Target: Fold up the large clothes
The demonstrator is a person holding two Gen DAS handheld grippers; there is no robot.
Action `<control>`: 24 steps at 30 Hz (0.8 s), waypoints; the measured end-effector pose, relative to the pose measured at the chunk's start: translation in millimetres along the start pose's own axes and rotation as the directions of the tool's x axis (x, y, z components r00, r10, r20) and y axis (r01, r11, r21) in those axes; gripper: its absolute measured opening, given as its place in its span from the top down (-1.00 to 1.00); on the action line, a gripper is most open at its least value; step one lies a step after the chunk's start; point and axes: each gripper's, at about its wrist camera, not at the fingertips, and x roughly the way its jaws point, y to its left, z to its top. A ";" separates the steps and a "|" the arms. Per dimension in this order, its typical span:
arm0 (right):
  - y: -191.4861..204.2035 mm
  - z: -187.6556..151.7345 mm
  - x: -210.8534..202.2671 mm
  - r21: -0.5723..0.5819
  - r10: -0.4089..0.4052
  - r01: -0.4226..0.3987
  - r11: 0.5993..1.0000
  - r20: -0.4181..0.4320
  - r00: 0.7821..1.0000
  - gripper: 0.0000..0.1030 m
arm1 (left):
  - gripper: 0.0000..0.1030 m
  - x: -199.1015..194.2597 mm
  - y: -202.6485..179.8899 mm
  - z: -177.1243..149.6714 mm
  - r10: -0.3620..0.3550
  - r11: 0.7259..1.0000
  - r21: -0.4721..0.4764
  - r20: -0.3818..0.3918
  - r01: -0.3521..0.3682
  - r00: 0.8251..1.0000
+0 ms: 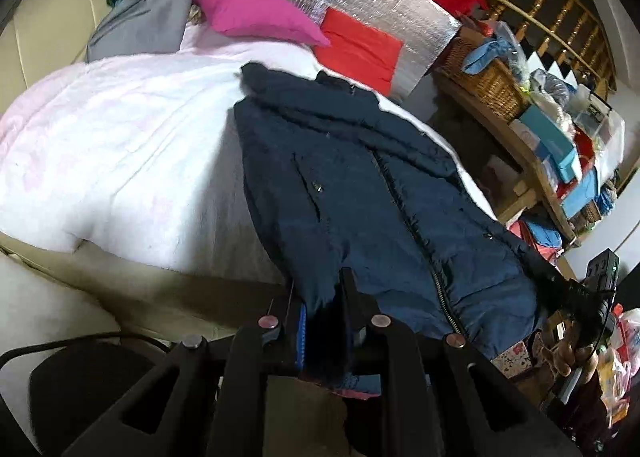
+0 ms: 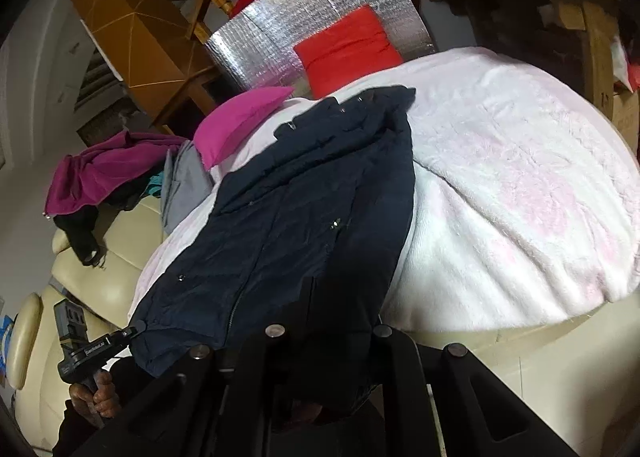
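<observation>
Both claws seemingly on jacket (image 1: 360,193) hem.

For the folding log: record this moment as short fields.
garment: navy jacket, front up, zipper closed, lying on the white-pink blanket
left gripper: shut on the jacket's hem
right gripper: shut on the hem, at the other bottom corner
hem: hangs over the near edge of the blanket
beyond collar: pink pillow, red cushion
fold: none visible yet
</observation>
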 end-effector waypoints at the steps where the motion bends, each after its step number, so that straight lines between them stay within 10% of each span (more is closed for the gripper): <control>1: 2.3 -0.2 -7.2 -0.003 0.011 -0.011 1.000 0.008 1.000 0.75 | 0.73 -8.6 -5.0 3.7 -0.008 1.000 0.011 0.018 0.008 1.000; 12: 37.3 54.0 -58.9 -0.098 0.087 -0.068 0.993 0.212 0.973 0.75 | 0.76 -51.9 -20.4 101.4 -0.082 0.997 0.013 0.171 0.081 0.982; 24: 45.0 211.7 59.1 -0.055 0.033 -0.019 0.998 0.267 0.963 0.76 | 0.77 53.5 -8.7 244.7 -0.004 0.995 -0.098 0.280 0.033 0.960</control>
